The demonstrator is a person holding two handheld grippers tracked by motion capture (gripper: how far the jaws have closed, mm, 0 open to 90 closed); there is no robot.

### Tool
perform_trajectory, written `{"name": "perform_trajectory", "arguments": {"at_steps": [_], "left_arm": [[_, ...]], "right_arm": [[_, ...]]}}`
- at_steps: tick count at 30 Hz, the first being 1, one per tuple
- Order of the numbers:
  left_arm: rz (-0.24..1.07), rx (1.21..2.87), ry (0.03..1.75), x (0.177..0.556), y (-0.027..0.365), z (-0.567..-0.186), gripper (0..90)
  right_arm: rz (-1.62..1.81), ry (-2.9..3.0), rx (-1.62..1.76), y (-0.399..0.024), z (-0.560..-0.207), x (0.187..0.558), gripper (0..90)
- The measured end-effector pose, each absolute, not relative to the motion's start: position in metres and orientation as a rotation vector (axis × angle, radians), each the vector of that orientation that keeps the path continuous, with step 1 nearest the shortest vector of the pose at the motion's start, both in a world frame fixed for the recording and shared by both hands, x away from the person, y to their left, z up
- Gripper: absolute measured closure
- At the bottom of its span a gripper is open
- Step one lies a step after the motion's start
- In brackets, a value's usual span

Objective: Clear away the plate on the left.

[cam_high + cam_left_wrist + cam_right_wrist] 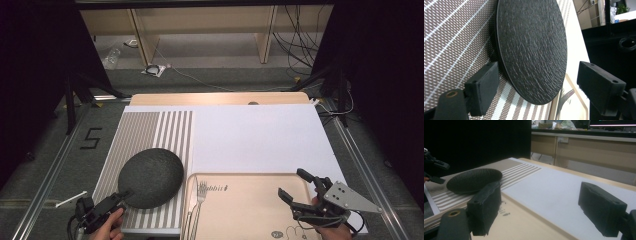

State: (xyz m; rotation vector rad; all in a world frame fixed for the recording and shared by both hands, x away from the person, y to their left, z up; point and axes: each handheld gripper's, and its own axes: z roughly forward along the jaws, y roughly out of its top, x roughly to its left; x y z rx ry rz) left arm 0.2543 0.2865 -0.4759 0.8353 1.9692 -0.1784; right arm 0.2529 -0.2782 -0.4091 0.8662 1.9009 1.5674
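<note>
A round black plate [150,177] lies on a striped placemat [150,127] at the front left. My left gripper [121,196] stands open at the plate's near-left rim. In the left gripper view the plate [531,45] reaches in between the wide-apart jaws of the left gripper [537,75], without either pad visibly touching it. My right gripper [296,183] hangs open over the right part of a wooden tray [250,200], with nothing between its fingers. In the right gripper view the right gripper [540,195] looks across the tray [524,225] toward the plate [474,180].
A fork [200,197] and a knife [192,200] lie along the tray's left side. A white mat [250,135] covers the middle and right of the table. A small white stick [70,199] lies left of the placemat. Cables run across the floor beyond the far edge.
</note>
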Motion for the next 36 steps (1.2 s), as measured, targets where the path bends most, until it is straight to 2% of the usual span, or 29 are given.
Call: {"name": "perform_trajectory", "arguments": {"at_steps": [11, 16, 36], "left_arm": [[-0.253, 0.734, 2.003, 0.256, 0.280, -0.487, 18.7], [-0.331, 0.623, 1.996, 0.256, 0.279, -0.496, 19.8], [-0.366, 0.513, 1.987, 0.259, 0.275, -0.507, 26.0]], "right_arm": [[1.561, 1.907, 0.865, -0.277, -0.409, 0.253, 19.5], [1.562, 1.906, 0.866, -0.277, -0.409, 0.253, 19.5], [1.567, 1.906, 0.867, -0.277, -0.409, 0.253, 19.5]]}}
